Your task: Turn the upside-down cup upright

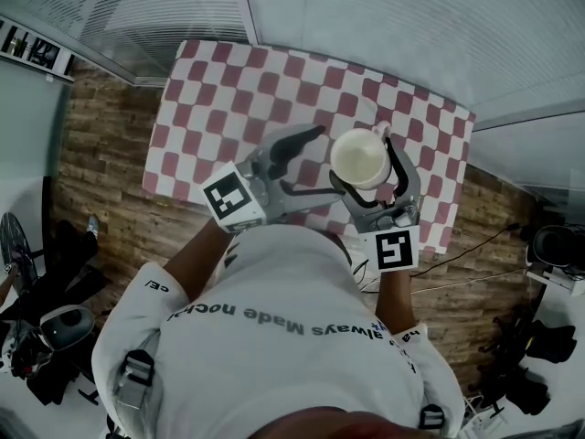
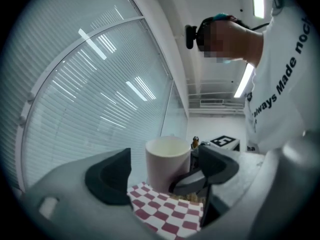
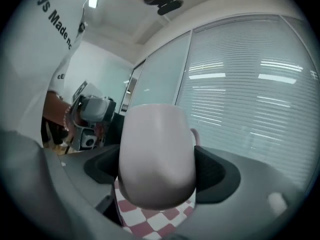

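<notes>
Pale cup (image 1: pixel 359 156) mouth-up | right tool (image 3: pixel 157 170) pinches it | left tool (image 1: pixel 313 161) spread | shirt (image 1: pixel 302 355) reads "always Made"

White lettered T-shirt (image 1: pixel 274 337); grey left gripper (image 1: pixel 315 161) and right gripper (image 1: pixel 367 161) with marker cubes (image 1: pixel 226 198)

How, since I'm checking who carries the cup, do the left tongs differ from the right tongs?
The right tongs are shut on the cup, pads on both its sides; the left tongs stand open, pads touching nothing. The cup fills the right tongs' gap; the left tongs' gap shows it only ahead. Both are grey with dark pads and a marker cube.
</notes>
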